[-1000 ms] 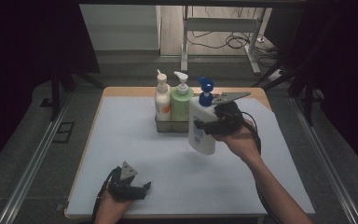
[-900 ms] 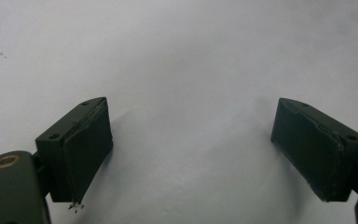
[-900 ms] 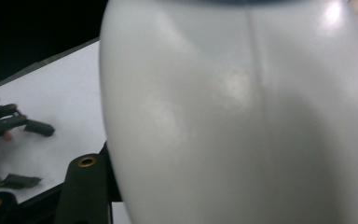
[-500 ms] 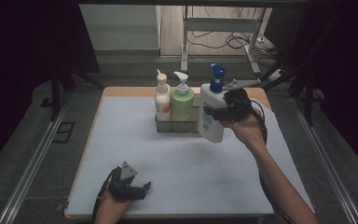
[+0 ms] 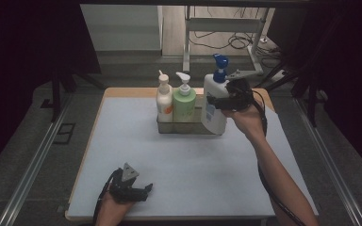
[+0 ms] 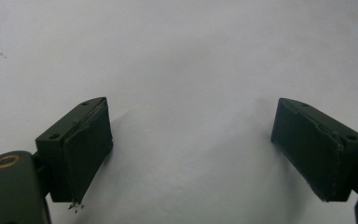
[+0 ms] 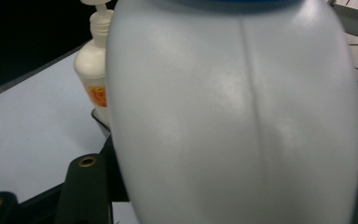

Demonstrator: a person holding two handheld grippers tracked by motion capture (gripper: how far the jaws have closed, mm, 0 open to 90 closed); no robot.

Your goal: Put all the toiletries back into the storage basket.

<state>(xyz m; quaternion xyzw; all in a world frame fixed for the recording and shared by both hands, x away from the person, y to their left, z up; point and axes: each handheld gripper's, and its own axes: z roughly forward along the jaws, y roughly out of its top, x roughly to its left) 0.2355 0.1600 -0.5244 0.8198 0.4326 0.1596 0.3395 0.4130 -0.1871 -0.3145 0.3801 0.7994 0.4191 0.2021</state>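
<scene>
A white bottle with a blue pump stands upright at the right end of the grey tray, with my right gripper shut on its body from the right. Whether its base rests in the tray I cannot tell. In the right gripper view the bottle is very close, and one black jaw shows at the lower left. In the tray stand a white bottle with an orange label and a green bottle. My left gripper lies open on the table's front left, nothing between its jaws.
The pale blue table top spreads between the tray and the left gripper. A metal stand and cables lie on the floor behind the table. Dark rails run along both sides.
The right gripper has carried the blue-pump bottle up and to the right, from in front of the tray to its right end, and tipped it upright. The left gripper has stayed put.
</scene>
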